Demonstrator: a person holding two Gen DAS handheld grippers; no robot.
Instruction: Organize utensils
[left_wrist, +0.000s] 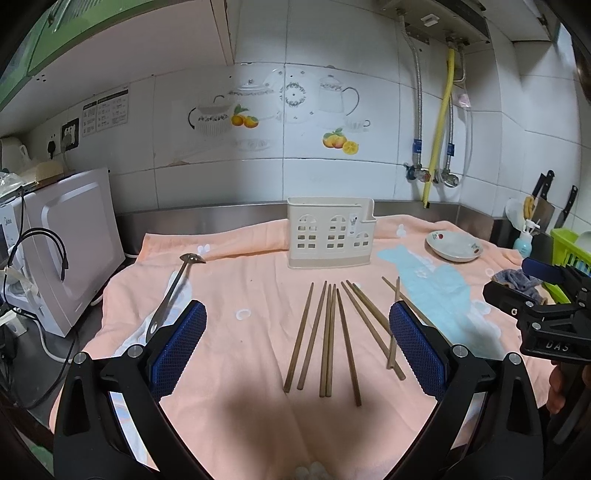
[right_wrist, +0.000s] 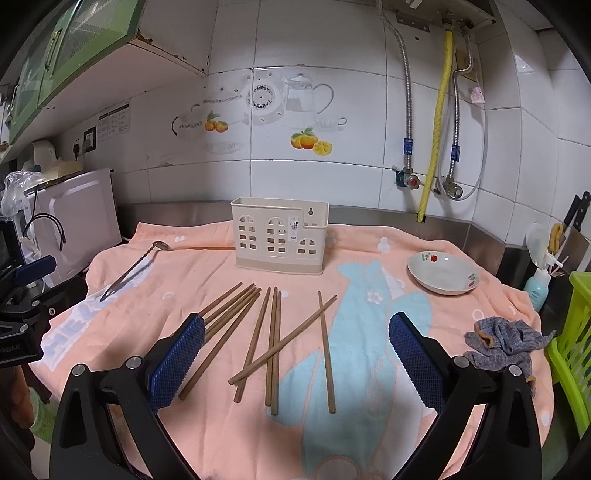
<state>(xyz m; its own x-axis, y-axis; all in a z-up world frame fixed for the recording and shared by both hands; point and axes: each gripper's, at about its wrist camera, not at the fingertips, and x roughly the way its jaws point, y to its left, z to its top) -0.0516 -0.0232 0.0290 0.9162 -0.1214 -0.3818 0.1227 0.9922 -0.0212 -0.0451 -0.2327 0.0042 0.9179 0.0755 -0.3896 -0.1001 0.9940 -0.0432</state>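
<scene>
The cream holder (right_wrist: 279, 236) stands at the far side of the pink towel (right_wrist: 221, 424); I cannot see inside it. The white bowl (right_wrist: 442, 274) on the right looks bare. Eight wooden chopsticks (right_wrist: 273, 347) lie near, one metal ladle (right_wrist: 135, 266) on the left. The left gripper (left_wrist: 297, 349) and the right gripper (right_wrist: 296, 360) both have their fingers wide apart, holding nothing.

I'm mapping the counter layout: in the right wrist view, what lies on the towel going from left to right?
Metal ladle → bundle of wooden chopsticks → white dish → grey knitted cloth. The cream utensil holder stands behind the chopsticks, so I leave it out.
</scene>
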